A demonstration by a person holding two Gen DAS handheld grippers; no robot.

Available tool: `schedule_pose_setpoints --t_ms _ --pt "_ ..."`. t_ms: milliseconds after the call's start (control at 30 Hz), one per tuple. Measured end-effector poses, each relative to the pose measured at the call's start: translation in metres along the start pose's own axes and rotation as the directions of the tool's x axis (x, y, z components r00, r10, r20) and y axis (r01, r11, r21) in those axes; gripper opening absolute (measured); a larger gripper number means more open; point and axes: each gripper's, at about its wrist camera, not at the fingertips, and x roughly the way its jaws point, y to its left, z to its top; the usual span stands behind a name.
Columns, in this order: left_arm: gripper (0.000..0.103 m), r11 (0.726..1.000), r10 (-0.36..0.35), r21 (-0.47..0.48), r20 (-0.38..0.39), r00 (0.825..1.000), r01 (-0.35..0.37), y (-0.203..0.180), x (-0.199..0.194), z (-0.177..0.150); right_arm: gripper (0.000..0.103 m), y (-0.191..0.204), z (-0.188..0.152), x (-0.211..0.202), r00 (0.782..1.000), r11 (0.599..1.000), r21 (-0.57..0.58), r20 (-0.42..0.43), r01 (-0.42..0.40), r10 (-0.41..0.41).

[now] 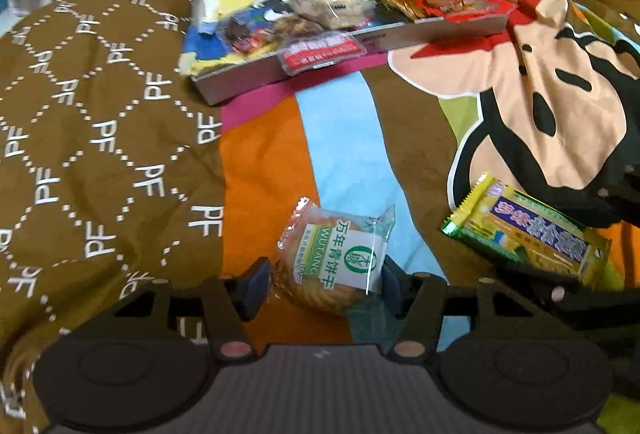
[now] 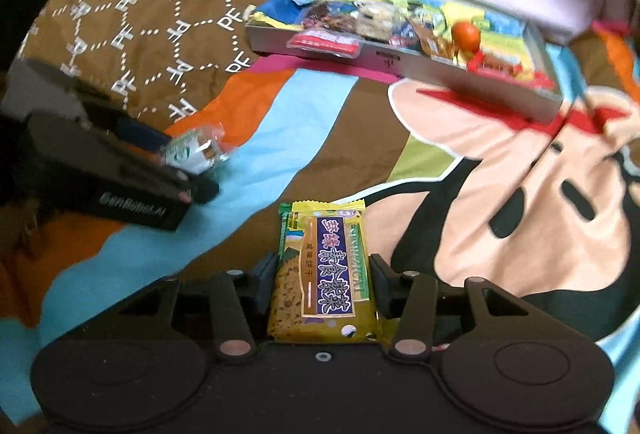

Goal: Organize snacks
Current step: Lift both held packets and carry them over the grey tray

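Now both grippers loaded: left gripper clamps round cracker pack, right gripper clamps yellow biscuit bar. Carry step; next, forward to tray ahead, release.

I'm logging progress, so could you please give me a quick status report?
Left gripper on round biscuit pack. Right gripper on yellow cracker pack. Snack tray ahead, path clear.
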Motion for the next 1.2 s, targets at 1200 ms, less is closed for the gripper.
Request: schedule_pose_setpoints --t_ms 1200 --pt "0.062 0.958 0.229 -0.231 0.26 0.938 -0.17 0.033 -0.023 0.085 0.05 -0.02 0.04 -0.005 0.879 0.964 0.006 0.408 0.266 -0.246"
